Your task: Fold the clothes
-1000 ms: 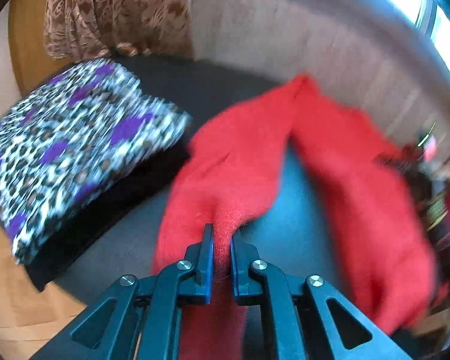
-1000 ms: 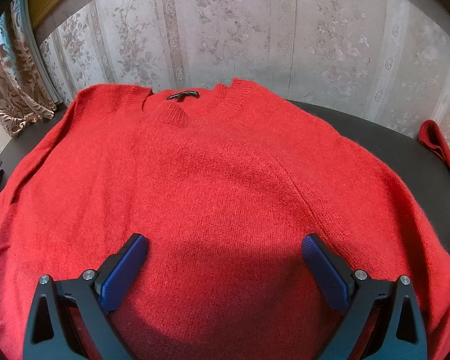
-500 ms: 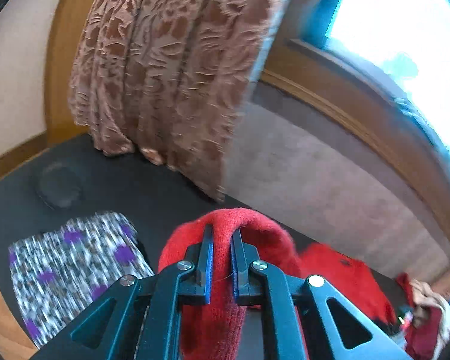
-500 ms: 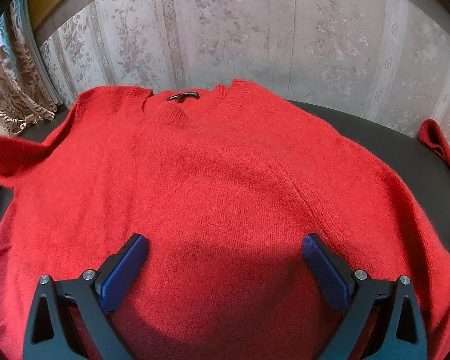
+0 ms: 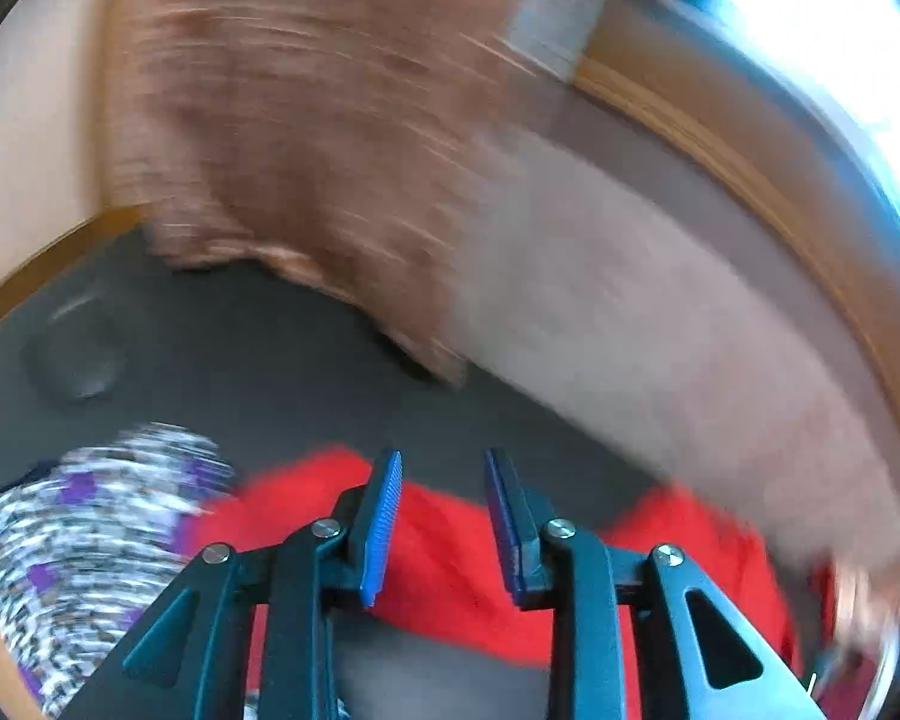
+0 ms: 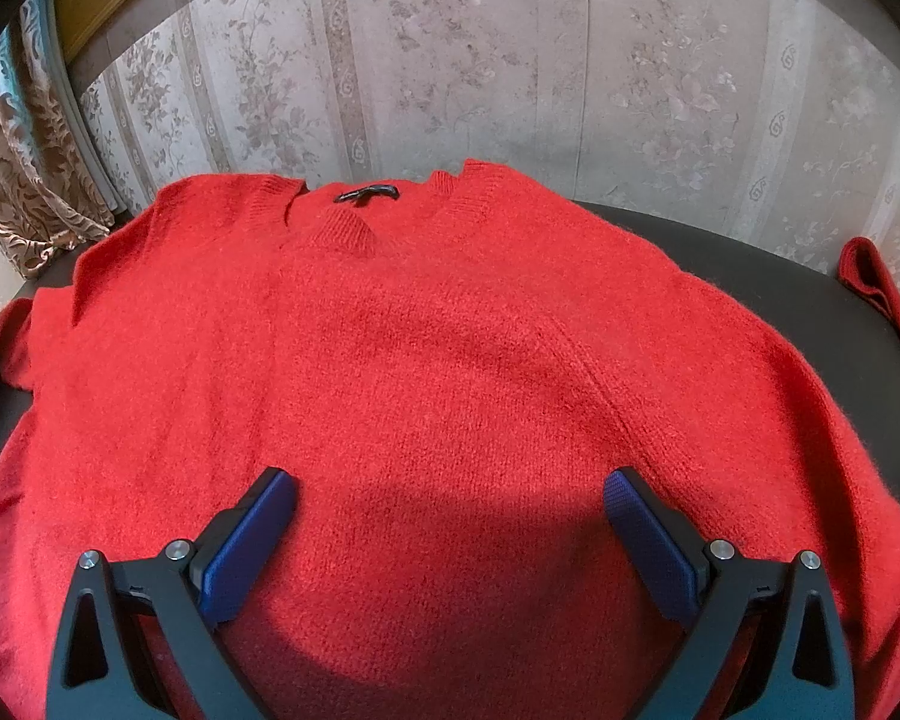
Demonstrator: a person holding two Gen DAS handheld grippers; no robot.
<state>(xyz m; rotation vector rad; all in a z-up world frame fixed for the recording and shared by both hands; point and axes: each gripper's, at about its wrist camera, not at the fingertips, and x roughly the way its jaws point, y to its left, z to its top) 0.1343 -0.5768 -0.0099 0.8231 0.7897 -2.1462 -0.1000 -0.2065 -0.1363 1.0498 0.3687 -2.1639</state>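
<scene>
Jaws of left hand-held gripper (image 5: 441, 483) opening above red sweater (image 6: 450, 390); right hand-held gripper (image 6: 450, 504) wide open.

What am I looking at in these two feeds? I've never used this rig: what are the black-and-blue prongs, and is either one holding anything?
The prongs are two-finger grippers that a person holds, each with a fisheye camera looking along its fingers. The right wrist view shows the right gripper wide open over a red sweater spread flat on a dark table, gripping nothing. The blurred left wrist view shows the left gripper; its jaws are opening, with red fabric behind them but nothing pinched. A leopard-print garment lies left of it, a brown curtain behind.
</scene>
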